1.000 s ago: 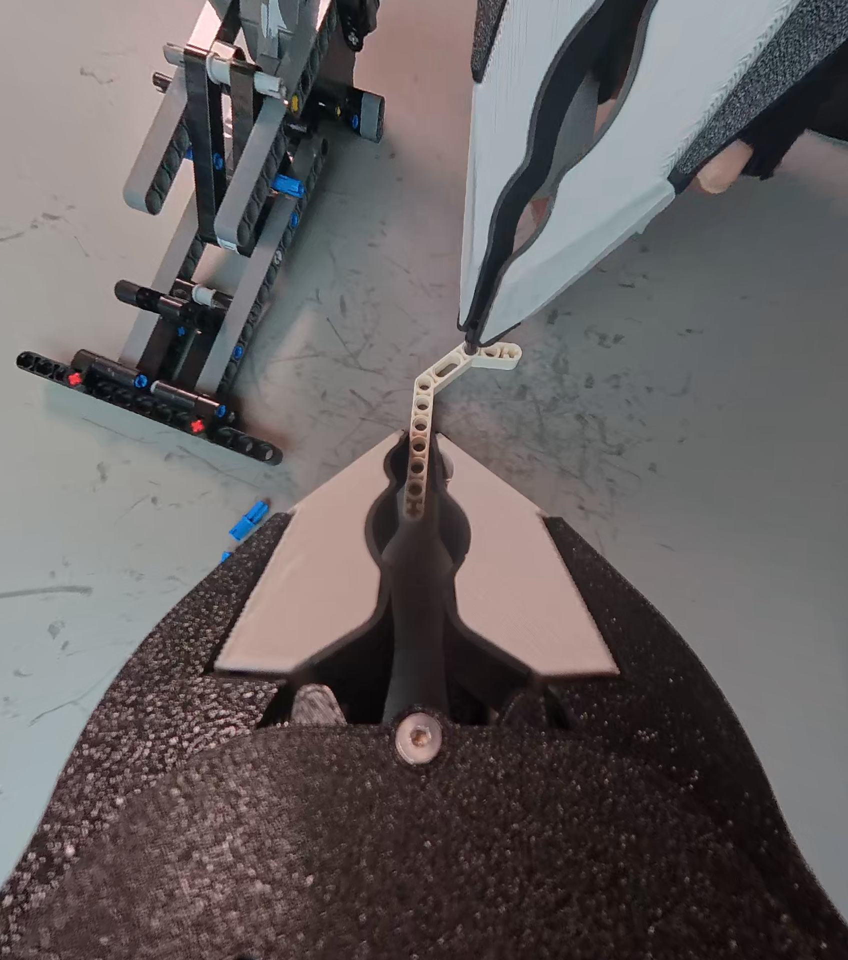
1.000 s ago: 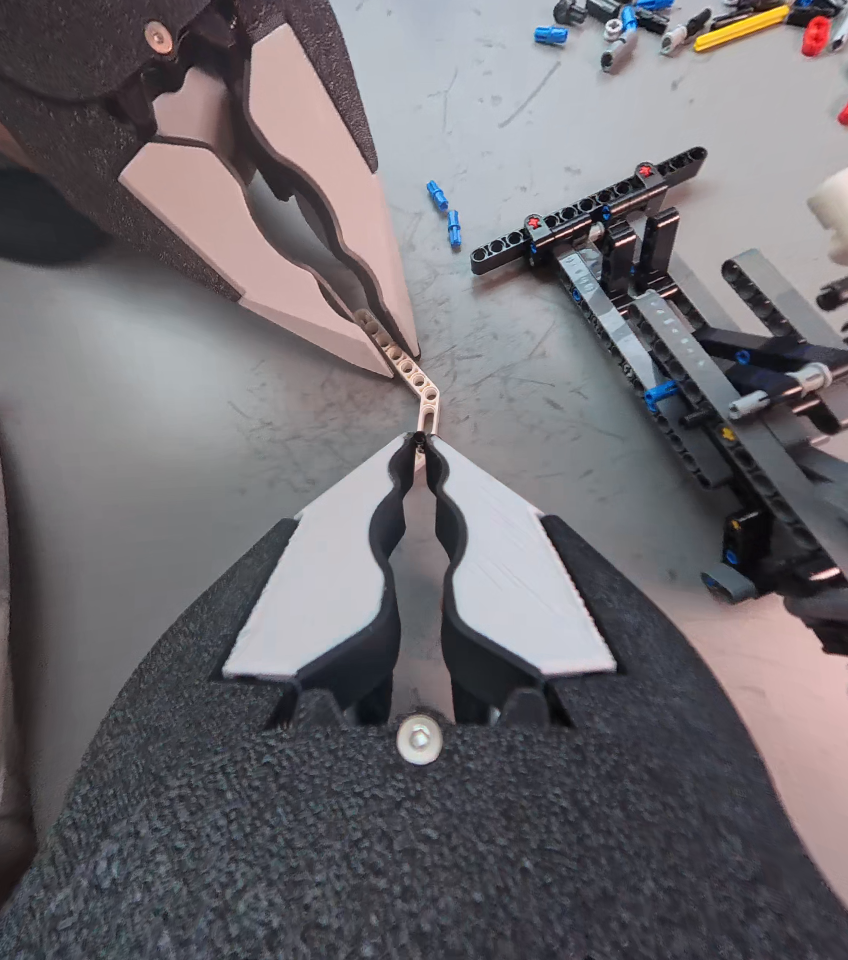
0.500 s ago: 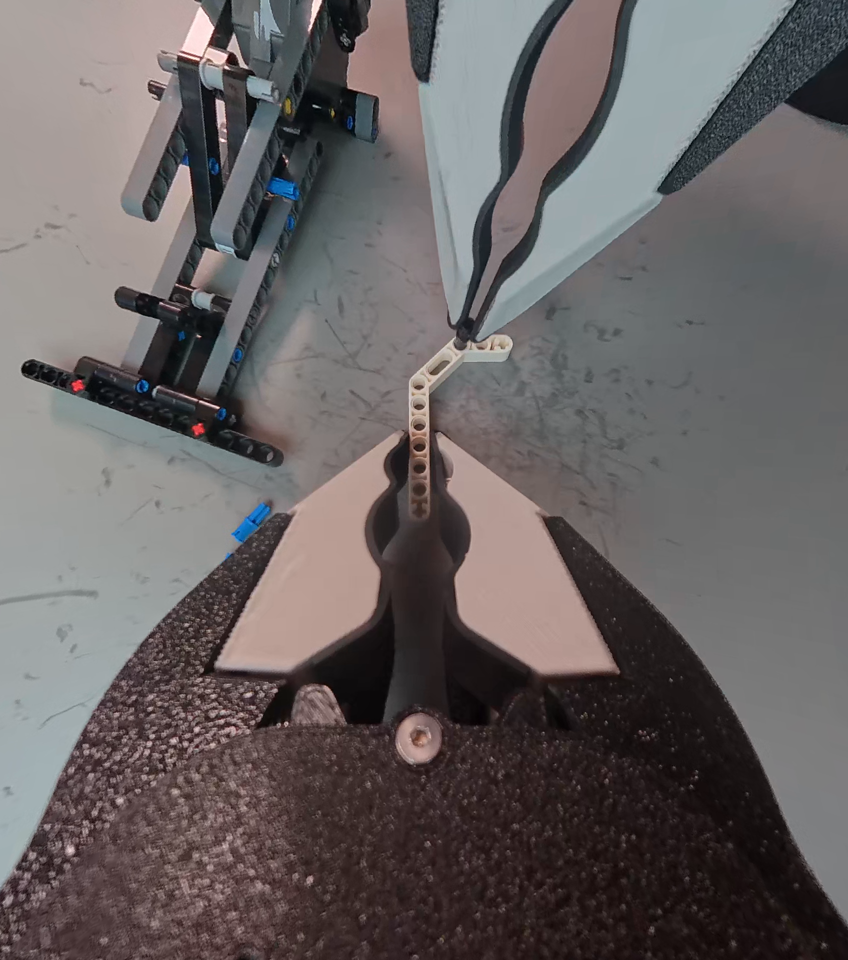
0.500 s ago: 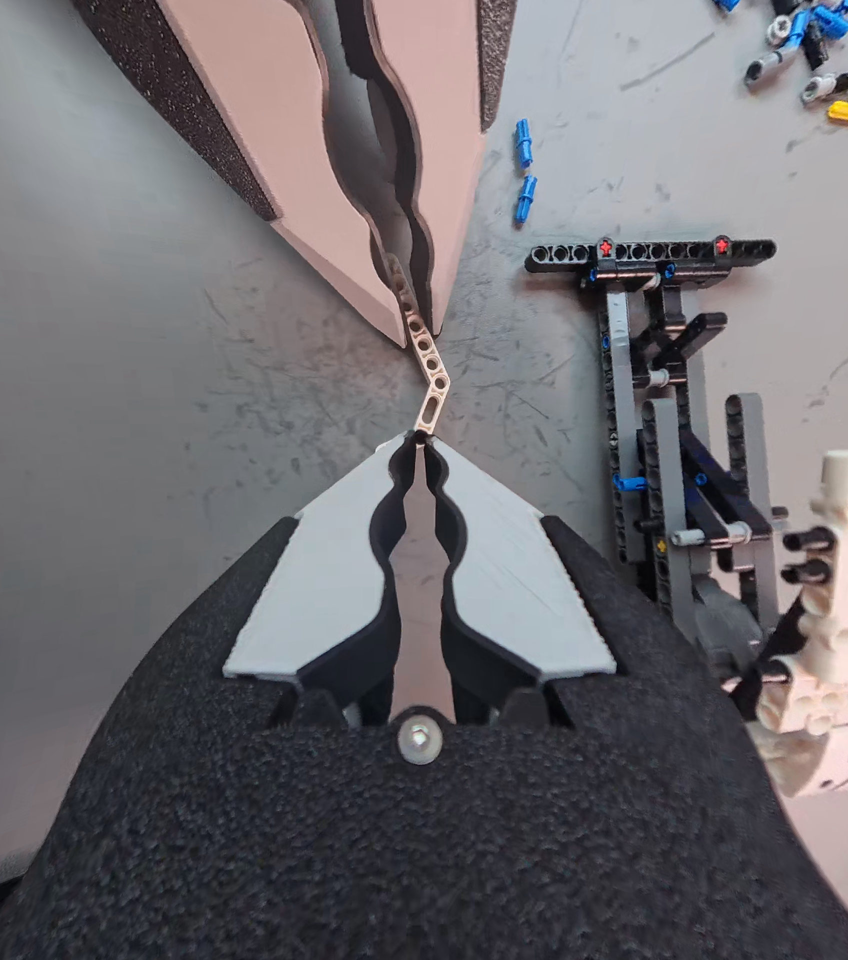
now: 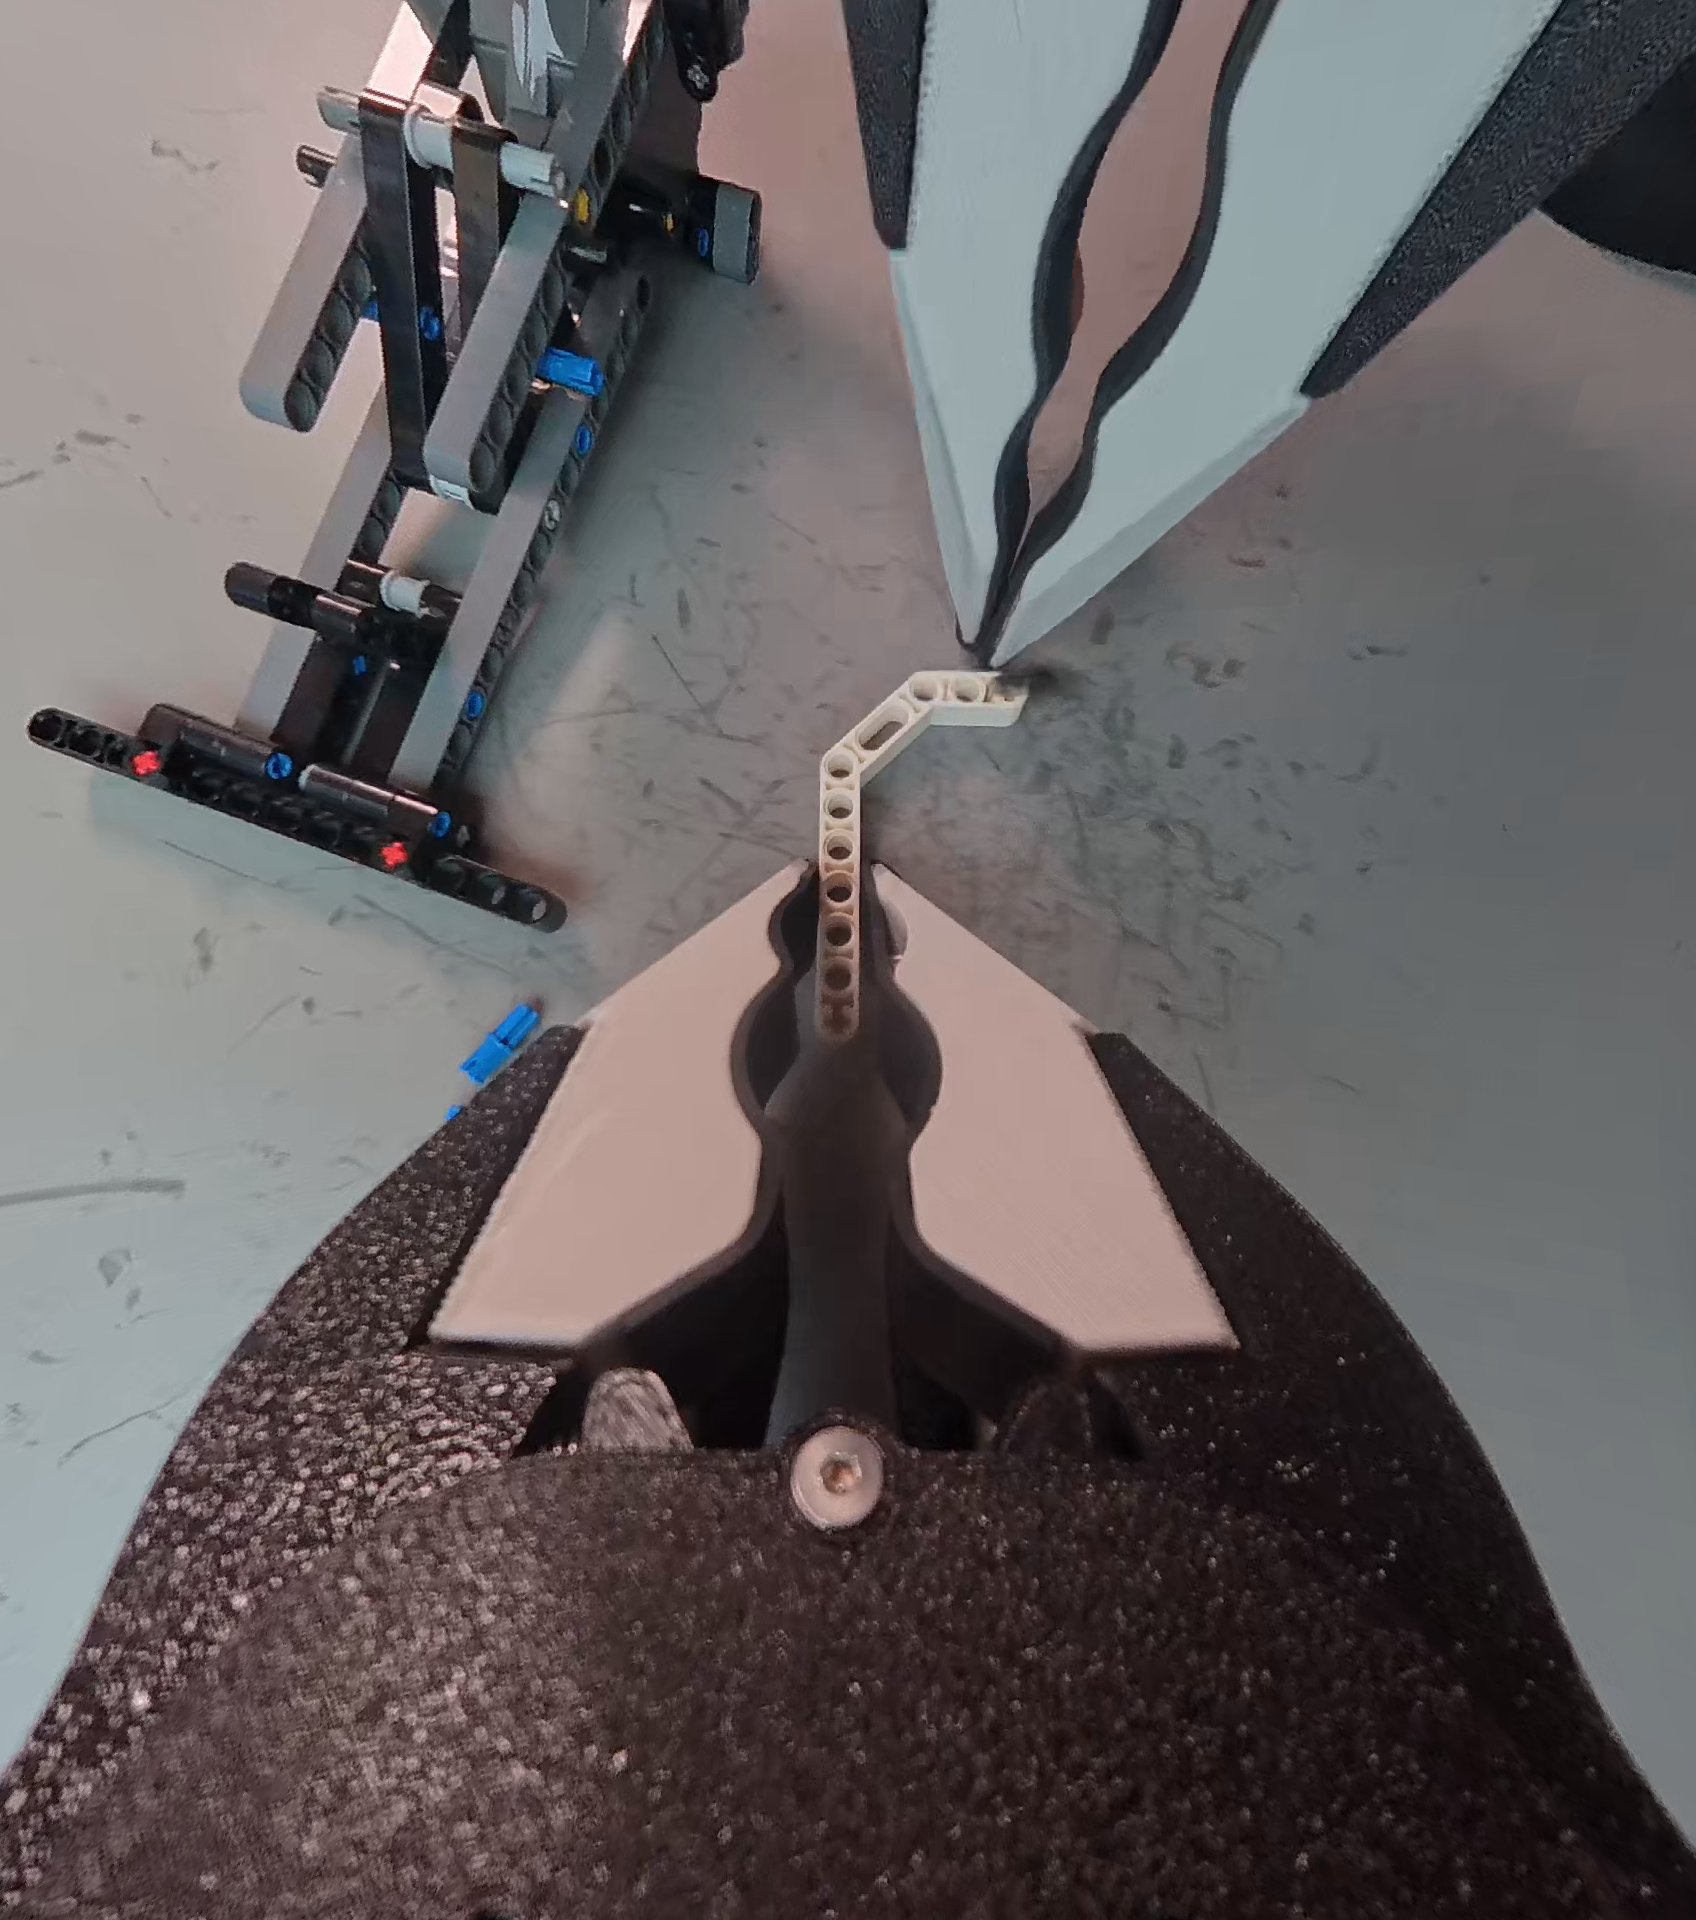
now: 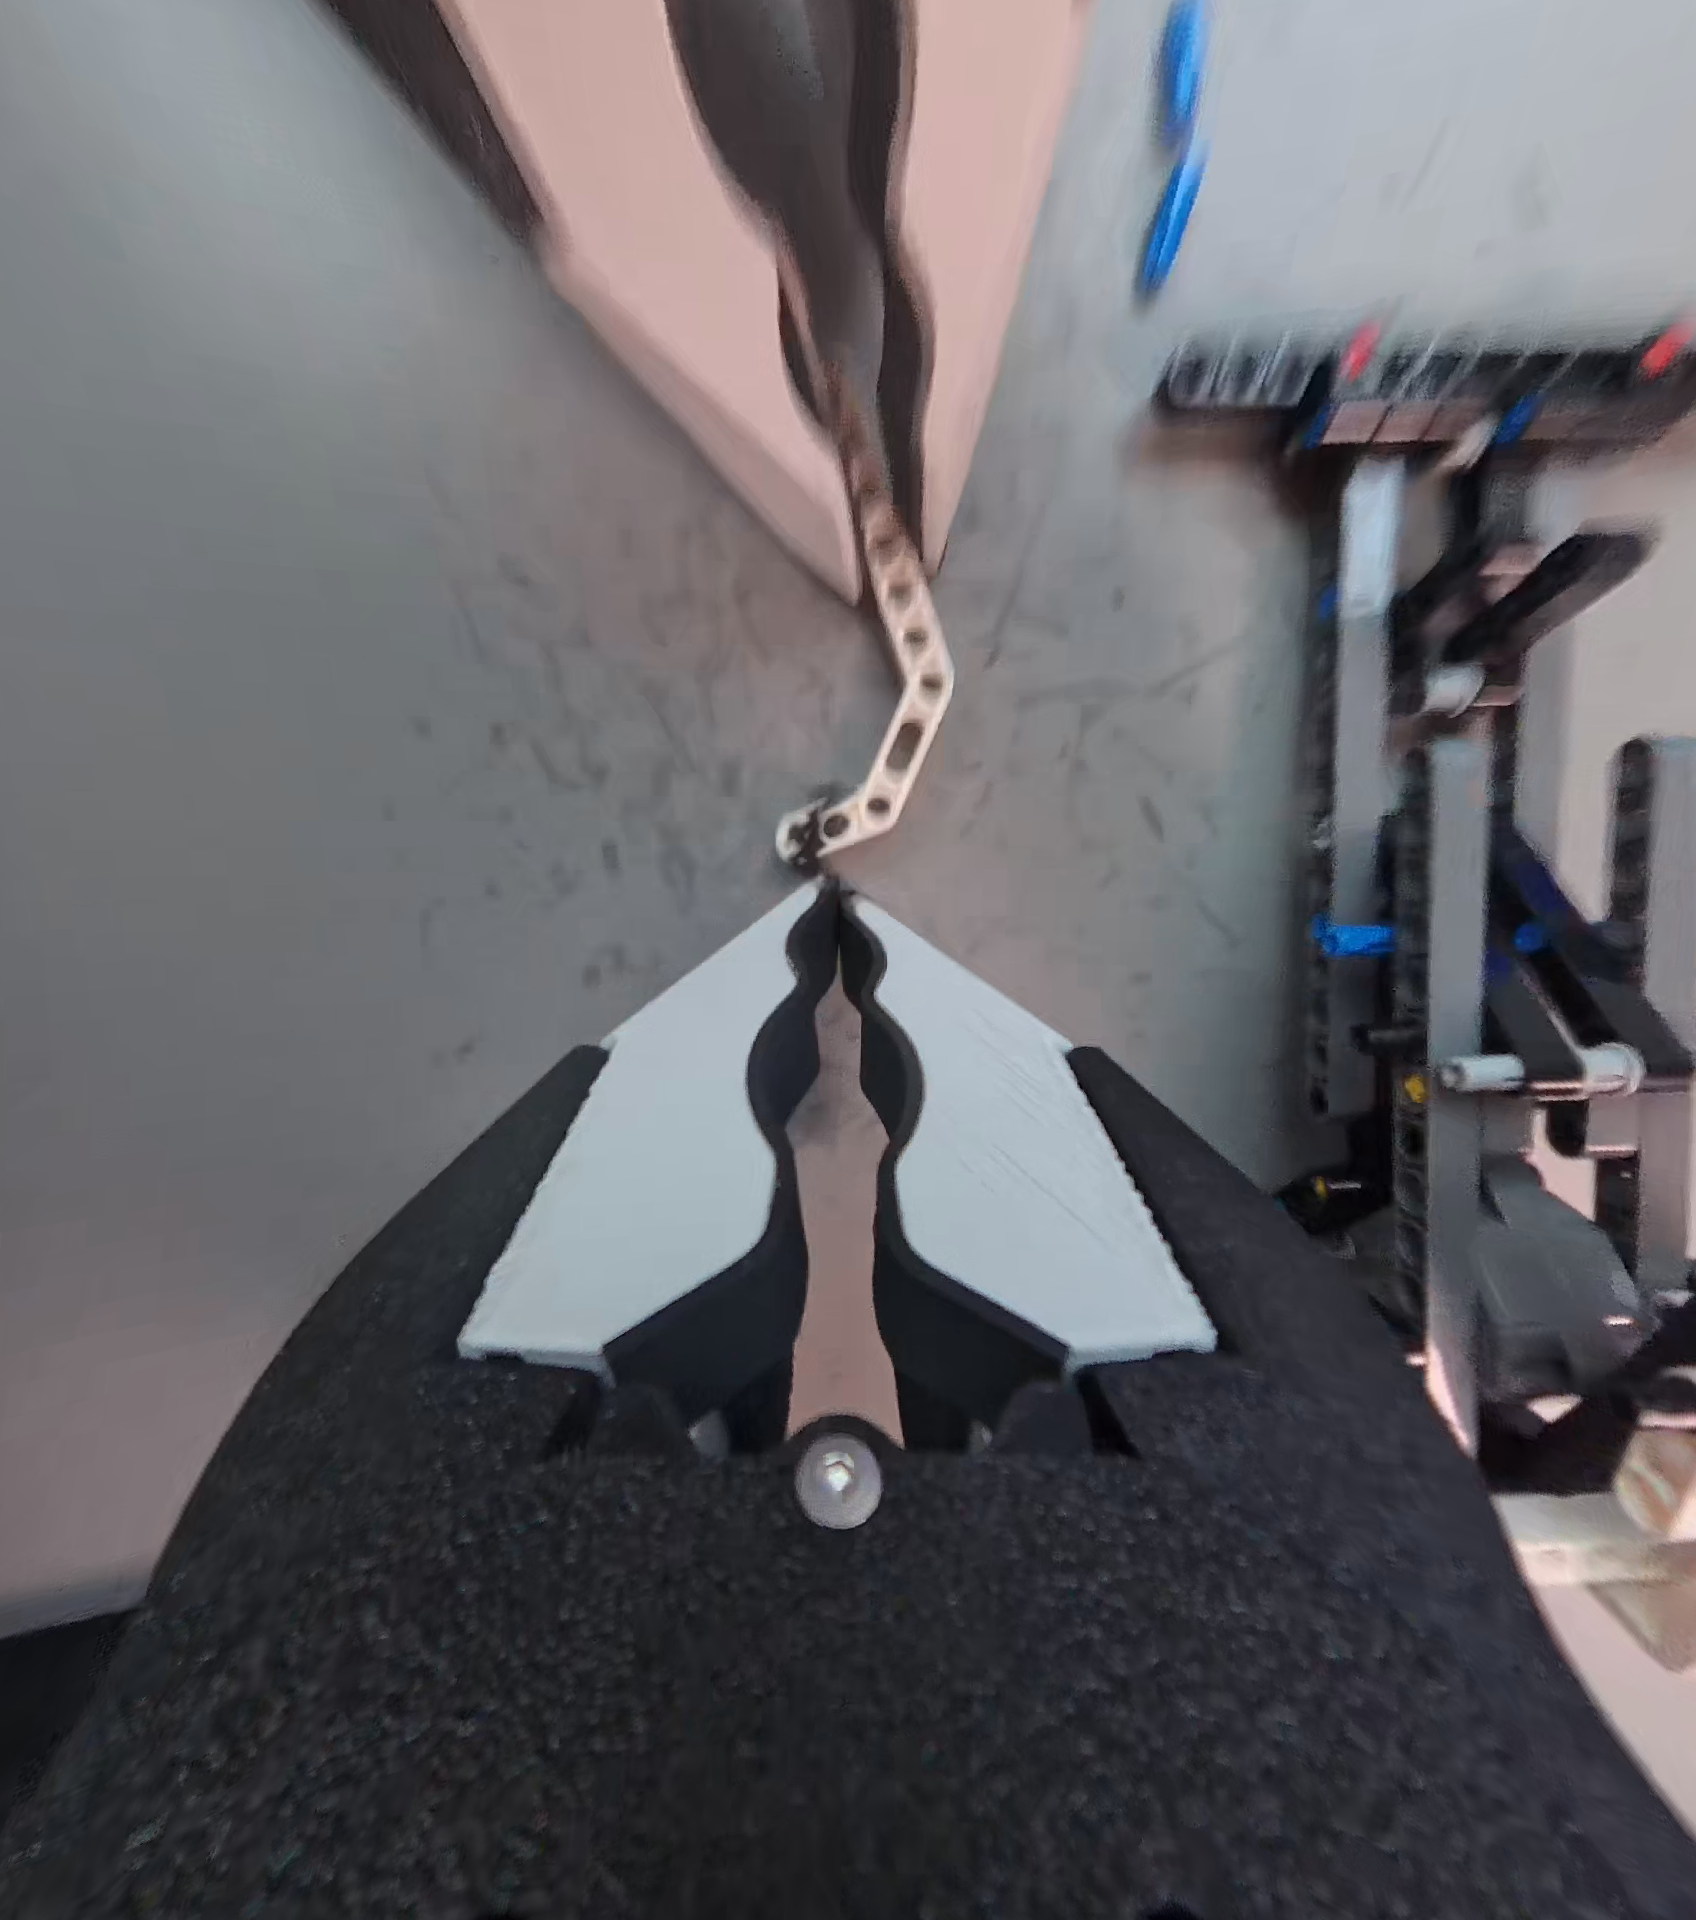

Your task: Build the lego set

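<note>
White bent beam (image 5: pixel 849 810) is clamped by its long straight end between the fingers of the left gripper (image 5: pixel 842 883), above the scratched grey table (image 5: pixel 1395 883). A small dark pin (image 6: pixel 804 831) is seated in its far end. Right gripper (image 6: pixel 833 891) is closed, empty, tips just beside that pin. Grey-and-black assembly (image 5: pixel 428 436) lies well apart.

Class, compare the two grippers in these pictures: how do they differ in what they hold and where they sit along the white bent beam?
1. The left gripper is shut on the white bent beam's long straight arm; the right gripper is shut with nothing visibly between its tips.
2. The left gripper encloses several holes of the beam; the right gripper's tips sit just off the short angled end, where a small dark pin sits.

Both have pale fingers and black textured bodies.
</note>
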The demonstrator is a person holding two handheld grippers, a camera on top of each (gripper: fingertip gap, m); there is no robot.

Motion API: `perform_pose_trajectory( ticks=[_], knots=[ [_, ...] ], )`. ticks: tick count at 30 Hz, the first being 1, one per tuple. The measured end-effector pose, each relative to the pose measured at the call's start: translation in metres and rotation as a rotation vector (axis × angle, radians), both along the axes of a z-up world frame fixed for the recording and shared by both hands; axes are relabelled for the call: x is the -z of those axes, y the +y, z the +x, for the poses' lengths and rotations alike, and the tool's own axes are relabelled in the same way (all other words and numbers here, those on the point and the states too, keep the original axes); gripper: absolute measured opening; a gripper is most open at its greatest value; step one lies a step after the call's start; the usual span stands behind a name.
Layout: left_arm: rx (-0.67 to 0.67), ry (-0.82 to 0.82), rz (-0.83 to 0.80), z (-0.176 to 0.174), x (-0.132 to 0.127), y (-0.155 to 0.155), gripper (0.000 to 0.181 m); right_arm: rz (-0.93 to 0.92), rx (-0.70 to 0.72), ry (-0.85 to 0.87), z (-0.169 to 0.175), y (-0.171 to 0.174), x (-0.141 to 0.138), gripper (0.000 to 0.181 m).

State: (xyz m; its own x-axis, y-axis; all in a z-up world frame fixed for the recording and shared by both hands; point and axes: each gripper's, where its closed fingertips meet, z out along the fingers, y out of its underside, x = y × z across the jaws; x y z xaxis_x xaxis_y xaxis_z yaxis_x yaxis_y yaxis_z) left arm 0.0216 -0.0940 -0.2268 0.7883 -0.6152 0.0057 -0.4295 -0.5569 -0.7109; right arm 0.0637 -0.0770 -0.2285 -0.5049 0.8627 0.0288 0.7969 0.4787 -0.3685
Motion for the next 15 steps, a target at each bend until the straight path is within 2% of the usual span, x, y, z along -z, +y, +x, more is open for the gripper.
perform_pose_trajectory(
  ticks=[2,6,9,15],
  knots=[
    [0.003,0.007,0.002,-0.001,0.000,0.000,0.007,-0.020,0.077,0.078,-0.008,0.002,-0.005,0.000],
    [0.001,-0.004,0.000,-0.001,0.000,0.000,0.007,0.004,0.054,0.057,-0.003,0.002,-0.007,0.000],
    [0.001,-0.010,0.000,-0.001,0.000,0.000,0.007,-0.025,0.091,0.097,-0.007,0.004,-0.014,0.000],
    [0.002,-0.010,0.003,-0.001,0.000,0.000,0.007,-0.102,0.102,0.192,-0.012,-0.019,-0.030,0.000]
  ],
)
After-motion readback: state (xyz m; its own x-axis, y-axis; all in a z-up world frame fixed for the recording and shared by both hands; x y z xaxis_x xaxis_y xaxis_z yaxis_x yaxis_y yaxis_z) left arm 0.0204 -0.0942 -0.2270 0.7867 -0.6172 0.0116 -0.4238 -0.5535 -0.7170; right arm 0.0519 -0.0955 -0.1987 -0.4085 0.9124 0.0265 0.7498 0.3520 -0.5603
